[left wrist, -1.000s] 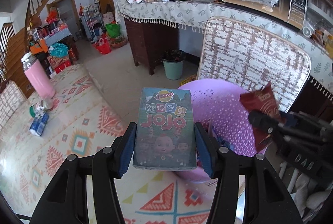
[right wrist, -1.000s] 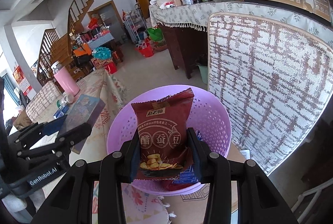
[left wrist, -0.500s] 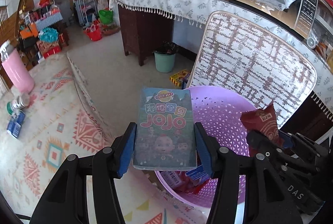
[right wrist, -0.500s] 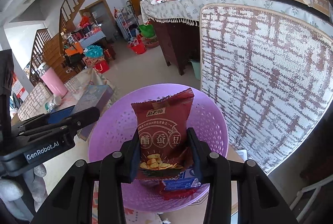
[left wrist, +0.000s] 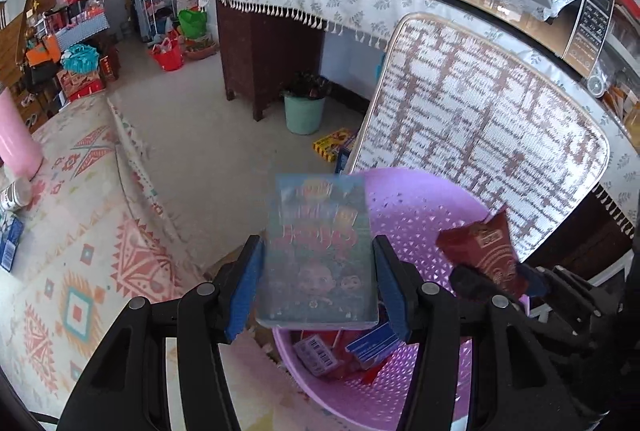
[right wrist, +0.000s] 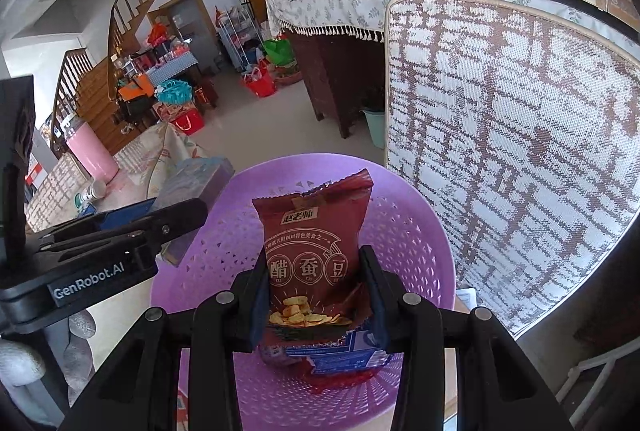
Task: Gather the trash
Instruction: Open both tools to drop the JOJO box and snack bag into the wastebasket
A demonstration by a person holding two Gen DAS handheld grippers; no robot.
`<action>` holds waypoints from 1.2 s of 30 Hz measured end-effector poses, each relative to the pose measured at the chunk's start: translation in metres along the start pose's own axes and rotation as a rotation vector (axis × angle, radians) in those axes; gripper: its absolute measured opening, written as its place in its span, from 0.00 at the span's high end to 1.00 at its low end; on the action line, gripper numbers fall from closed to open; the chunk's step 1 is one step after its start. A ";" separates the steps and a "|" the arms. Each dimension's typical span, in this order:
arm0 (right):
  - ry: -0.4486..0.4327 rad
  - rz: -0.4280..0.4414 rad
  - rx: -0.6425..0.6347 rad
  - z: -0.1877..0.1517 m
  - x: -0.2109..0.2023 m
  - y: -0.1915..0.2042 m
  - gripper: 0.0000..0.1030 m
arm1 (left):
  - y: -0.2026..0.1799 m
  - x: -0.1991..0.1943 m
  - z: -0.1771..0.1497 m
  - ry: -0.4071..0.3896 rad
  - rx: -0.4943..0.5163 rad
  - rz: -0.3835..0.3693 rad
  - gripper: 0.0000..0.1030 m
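Observation:
My left gripper (left wrist: 318, 287) is shut on a blue-green JOJO box (left wrist: 318, 251) and holds it over the near rim of a purple plastic basket (left wrist: 420, 207). The box is blurred. My right gripper (right wrist: 318, 305) is shut on a dark red snack bag (right wrist: 316, 243) and holds it upright above the middle of the basket (right wrist: 404, 231). Several wrappers (left wrist: 348, 349) lie in the basket's bottom. The red bag also shows at the right of the left wrist view (left wrist: 482, 251). The left gripper with the box shows at the left of the right wrist view (right wrist: 120, 231).
A patterned cloth covers the table (left wrist: 80, 231) on the left. On it stand a pink bottle (right wrist: 90, 151) and a small can (right wrist: 90, 191). A woven chair back (right wrist: 500, 135) rises right behind the basket. A green bin (left wrist: 304, 111) stands on the floor beyond.
Both grippers have moved forward and lower over the basket, which now looks larger. The JOJO box has gone blurry between the left fingers. The red bag stays gripped.

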State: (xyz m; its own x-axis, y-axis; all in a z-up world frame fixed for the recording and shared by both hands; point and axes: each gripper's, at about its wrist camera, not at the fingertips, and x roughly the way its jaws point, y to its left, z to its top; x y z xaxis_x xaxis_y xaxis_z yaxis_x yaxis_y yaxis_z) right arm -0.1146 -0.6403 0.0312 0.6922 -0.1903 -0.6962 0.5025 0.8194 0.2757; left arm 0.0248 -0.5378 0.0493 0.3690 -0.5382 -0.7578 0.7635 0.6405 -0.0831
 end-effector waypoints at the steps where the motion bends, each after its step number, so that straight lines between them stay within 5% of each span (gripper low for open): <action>1: 0.000 -0.004 0.001 0.000 0.001 -0.001 0.55 | -0.001 -0.002 0.001 -0.005 0.001 -0.004 0.41; 4: -0.012 -0.005 0.022 0.002 -0.001 -0.004 0.42 | 0.000 -0.010 0.002 -0.034 -0.006 -0.024 0.25; 12: -0.061 -0.023 0.038 0.003 -0.022 -0.006 0.40 | -0.001 -0.029 -0.009 -0.029 -0.007 -0.032 0.24; 36: -0.040 -0.076 0.016 -0.061 -0.089 0.009 0.39 | -0.029 -0.108 -0.099 -0.076 0.045 0.105 0.21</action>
State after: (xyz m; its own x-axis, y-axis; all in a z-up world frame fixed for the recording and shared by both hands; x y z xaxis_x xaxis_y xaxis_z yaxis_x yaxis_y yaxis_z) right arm -0.2034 -0.5834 0.0549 0.6717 -0.2739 -0.6883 0.5625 0.7932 0.2332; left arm -0.0900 -0.4439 0.0694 0.4855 -0.5107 -0.7095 0.7412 0.6708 0.0244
